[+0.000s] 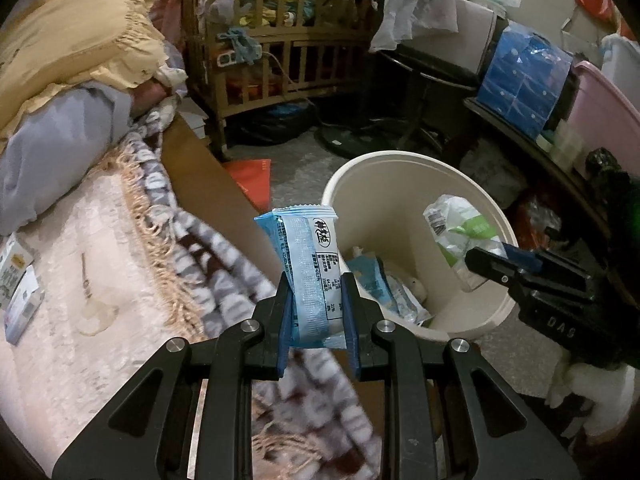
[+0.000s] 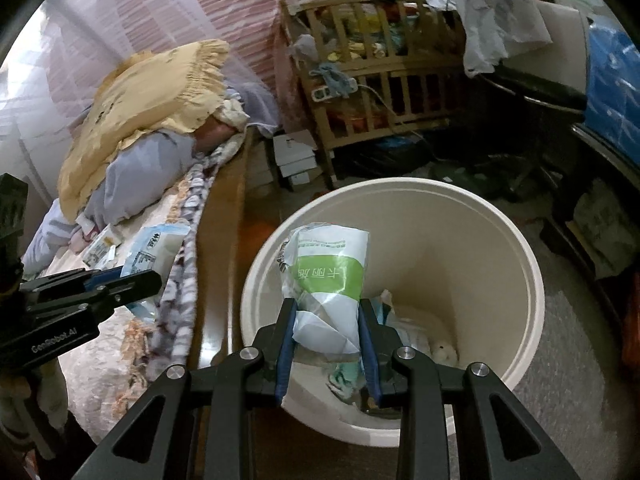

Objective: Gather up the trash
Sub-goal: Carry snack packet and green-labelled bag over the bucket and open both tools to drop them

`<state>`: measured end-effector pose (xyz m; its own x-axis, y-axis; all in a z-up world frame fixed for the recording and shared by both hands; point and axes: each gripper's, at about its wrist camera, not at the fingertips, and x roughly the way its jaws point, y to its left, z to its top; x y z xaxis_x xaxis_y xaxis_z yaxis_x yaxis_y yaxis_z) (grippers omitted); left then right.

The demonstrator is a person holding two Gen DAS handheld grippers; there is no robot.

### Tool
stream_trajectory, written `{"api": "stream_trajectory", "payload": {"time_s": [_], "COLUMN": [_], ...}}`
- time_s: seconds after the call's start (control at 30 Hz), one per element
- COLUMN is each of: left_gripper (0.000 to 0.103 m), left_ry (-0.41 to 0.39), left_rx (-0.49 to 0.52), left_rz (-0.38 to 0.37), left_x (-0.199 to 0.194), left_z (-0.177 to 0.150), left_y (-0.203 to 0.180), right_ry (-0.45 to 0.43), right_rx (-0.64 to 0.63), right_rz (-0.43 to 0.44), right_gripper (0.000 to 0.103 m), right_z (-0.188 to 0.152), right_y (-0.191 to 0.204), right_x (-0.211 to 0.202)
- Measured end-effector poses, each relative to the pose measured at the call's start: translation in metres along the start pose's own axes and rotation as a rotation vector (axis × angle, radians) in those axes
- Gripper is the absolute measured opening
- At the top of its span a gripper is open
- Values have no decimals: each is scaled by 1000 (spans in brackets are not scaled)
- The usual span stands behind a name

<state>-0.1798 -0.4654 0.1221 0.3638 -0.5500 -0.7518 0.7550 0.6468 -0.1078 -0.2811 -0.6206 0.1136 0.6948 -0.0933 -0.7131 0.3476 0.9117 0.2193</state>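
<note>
My left gripper (image 1: 318,300) is shut on a blue snack wrapper (image 1: 306,256) and holds it upright over the bed's edge, just left of the cream trash bin (image 1: 340,188). My right gripper (image 2: 328,328) is shut on a crumpled white and green packet (image 2: 328,268) and holds it over the bin's open mouth (image 2: 400,188). The right gripper also shows in the left wrist view (image 1: 500,264) with the packet (image 1: 460,228). The left gripper shows in the right wrist view (image 2: 132,280) with its wrapper (image 2: 160,248). Several pieces of trash (image 1: 384,288) lie in the bin.
The bed (image 1: 100,260) with a fringed blanket and pillows (image 1: 72,40) is on the left, with small cartons (image 1: 16,280) on it. A wooden crib (image 1: 280,40) stands behind. A shelf with a blue pack (image 1: 524,80) and a pink tub (image 1: 600,108) is on the right.
</note>
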Motion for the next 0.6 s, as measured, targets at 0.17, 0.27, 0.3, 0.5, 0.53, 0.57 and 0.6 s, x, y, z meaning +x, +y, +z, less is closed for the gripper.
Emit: {"api": "stream_trajectory", "payload": {"time_s": [0.17,0.27,0.3,0.5,0.53,0.57,0.6], "left_gripper": [20,20,20,20,20,20,21], "left_ry": [12,20,22,30,30,31,28], "left_rx": [3,-7,-8,-21,-20,-16,-15], "left_rz": [-15,-37,-44,-105,-114,-125,-137], "left_x": [14,23,25,38,39,40,41], "left_z": [7,12,13,23,24,25,25], "left_y": [-11,-15,-17,-29,-32,-33,-35], "right_ry": [4,12,14,21,21,21,19], "right_rx": [23,37,40,61,62,63,64], "right_rz": [-12,-25,-29,-49,-52,-57,-62], "right_gripper": [28,28,28,28,29,30,35], "right_z": [-1,-2,-2,-2,-2,-2,-2], "right_y": [-12,-19,-21,-31,-32,-32,-33], "right_x": [6,10,11,16,16,17,17]}}
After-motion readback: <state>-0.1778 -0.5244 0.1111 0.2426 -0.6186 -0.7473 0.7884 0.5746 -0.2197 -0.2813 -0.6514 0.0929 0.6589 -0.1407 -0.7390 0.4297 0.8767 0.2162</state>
